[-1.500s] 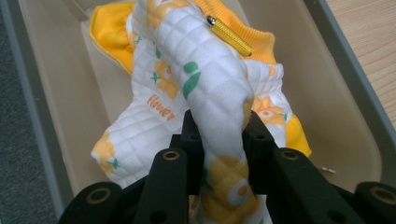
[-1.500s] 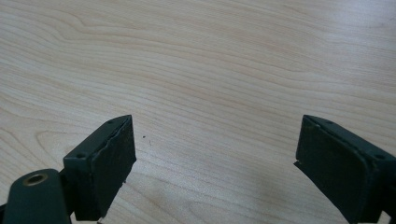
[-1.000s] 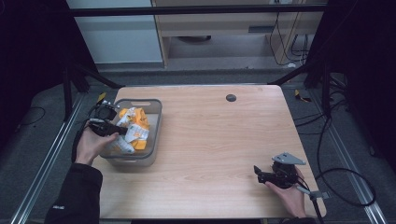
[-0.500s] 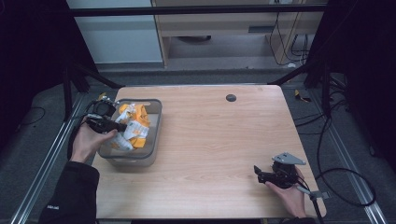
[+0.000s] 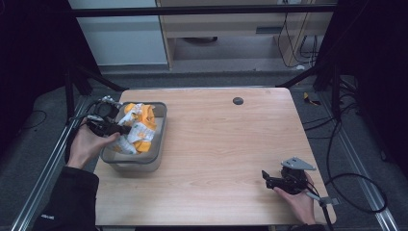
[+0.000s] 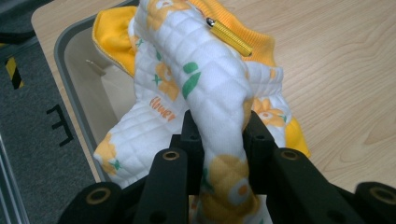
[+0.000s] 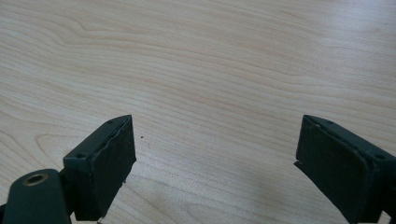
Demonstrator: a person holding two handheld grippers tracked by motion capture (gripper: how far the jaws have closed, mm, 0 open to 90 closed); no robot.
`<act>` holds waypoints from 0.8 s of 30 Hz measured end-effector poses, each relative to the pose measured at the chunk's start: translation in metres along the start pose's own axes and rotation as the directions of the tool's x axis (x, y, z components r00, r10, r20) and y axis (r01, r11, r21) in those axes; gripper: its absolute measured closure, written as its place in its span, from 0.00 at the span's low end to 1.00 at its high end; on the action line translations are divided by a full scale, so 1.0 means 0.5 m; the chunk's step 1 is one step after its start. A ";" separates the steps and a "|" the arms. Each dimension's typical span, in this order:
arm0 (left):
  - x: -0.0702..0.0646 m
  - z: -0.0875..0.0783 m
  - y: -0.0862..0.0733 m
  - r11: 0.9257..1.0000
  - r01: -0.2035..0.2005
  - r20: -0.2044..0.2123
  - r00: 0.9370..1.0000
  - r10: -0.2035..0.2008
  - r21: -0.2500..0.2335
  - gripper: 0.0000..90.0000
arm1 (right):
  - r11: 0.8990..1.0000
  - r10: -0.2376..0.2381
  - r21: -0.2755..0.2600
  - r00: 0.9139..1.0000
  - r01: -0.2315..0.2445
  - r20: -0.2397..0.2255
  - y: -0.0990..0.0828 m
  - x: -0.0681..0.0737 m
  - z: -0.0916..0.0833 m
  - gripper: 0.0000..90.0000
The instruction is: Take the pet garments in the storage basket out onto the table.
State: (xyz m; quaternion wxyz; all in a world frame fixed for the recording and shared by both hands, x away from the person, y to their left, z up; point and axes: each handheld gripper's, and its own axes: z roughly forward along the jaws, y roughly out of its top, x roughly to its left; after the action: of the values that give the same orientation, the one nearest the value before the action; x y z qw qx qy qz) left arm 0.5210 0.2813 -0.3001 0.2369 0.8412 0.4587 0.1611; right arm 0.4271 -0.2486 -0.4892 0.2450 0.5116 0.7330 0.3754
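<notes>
A white quilted garment with yellow-orange trim and flower prints (image 5: pixel 137 129) lies bunched in a grey bin (image 5: pixel 159 137) at the table's left side. My left gripper (image 5: pixel 120 130) is shut on a fold of this garment (image 6: pixel 219 107), with the cloth rising between its jaws and lifted partly above the bin. A small gold cylinder (image 6: pixel 229 36) sticks out of the cloth near the top. My right gripper (image 5: pixel 265 177) rests low over the bare wood near the table's front right corner. In the right gripper view its jaws (image 7: pixel 215 163) stand wide apart, open, with nothing between them.
The bin's rim (image 6: pixel 63 60) runs close to the table's left edge. A small dark round spot (image 5: pixel 237 100) marks the far middle of the wooden table (image 5: pixel 216 144). Black frame posts and cables (image 5: pixel 356 183) flank the table on both sides.
My left gripper has risen and drawn slightly left, pulling the garment up out of the bin. The right gripper has stayed where it was.
</notes>
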 end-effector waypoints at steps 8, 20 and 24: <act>-0.024 -0.020 0.006 0.999 -0.042 0.019 0.999 0.042 -0.018 0.82 | 1.000 -0.010 -0.004 1.000 0.010 0.004 -0.001 -0.001 0.000 0.13; -0.077 -0.049 0.025 0.990 -0.138 0.041 0.989 0.140 -0.035 0.82 | 1.000 -0.015 -0.010 1.000 0.015 0.007 -0.001 -0.001 0.000 0.13; -0.096 -0.052 0.032 0.986 -0.162 0.052 0.985 0.164 -0.043 0.82 | 1.000 -0.016 -0.011 1.000 0.016 0.007 -0.001 -0.001 0.000 0.13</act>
State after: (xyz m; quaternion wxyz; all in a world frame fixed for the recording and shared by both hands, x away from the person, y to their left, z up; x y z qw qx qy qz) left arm 0.4941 0.2397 -0.2722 0.2516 0.8752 0.3786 0.1655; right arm 0.4271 -0.2490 -0.4894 0.2535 0.5057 0.7340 0.3757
